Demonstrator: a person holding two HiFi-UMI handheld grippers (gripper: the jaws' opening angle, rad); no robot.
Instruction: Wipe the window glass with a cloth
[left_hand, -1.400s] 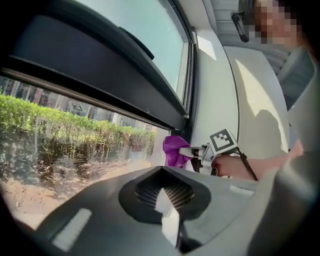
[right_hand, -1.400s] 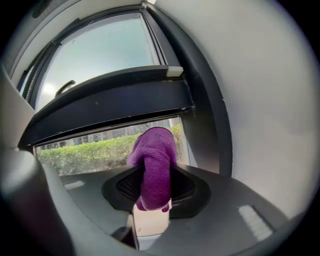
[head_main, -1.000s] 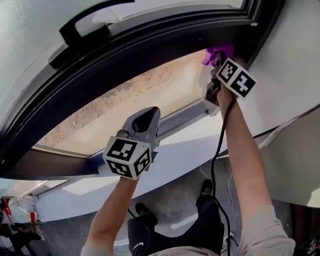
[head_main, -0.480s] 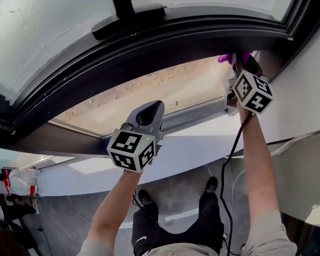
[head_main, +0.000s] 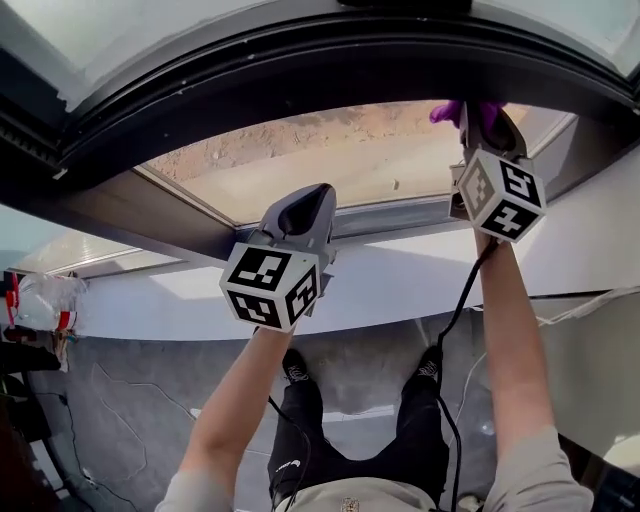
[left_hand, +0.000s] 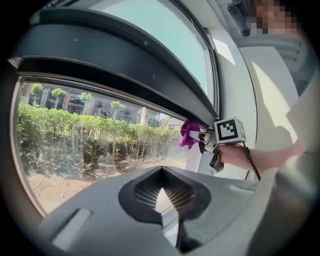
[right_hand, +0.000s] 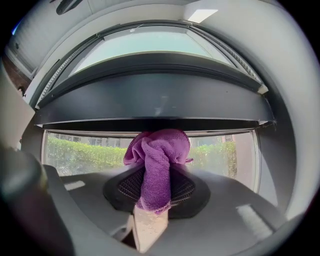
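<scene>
The window glass (head_main: 330, 150) spans the upper middle of the head view, under a dark curved frame (head_main: 300, 70). A purple cloth (head_main: 452, 110) is pinched in my right gripper (head_main: 474, 118), shut on it and held up against the glass's top right, just below the frame. In the right gripper view the cloth (right_hand: 159, 155) bunches out of the jaws in front of the pane (right_hand: 75, 150). My left gripper (head_main: 310, 203) is shut with nothing in it, low before the glass near the sill. From the left gripper view I see the right gripper (left_hand: 200, 136) and the cloth (left_hand: 188, 132).
A white sill (head_main: 400, 270) runs below the pane. A black cable (head_main: 455, 310) hangs from the right gripper along the arm. The person's legs and shoes (head_main: 295, 370) stand on the grey floor below. Clutter (head_main: 40, 300) lies at the far left.
The head view has tilted, so the frame's handle has left the picture. My right gripper has kept the cloth near the glass's top right corner. The left gripper has hardly moved.
</scene>
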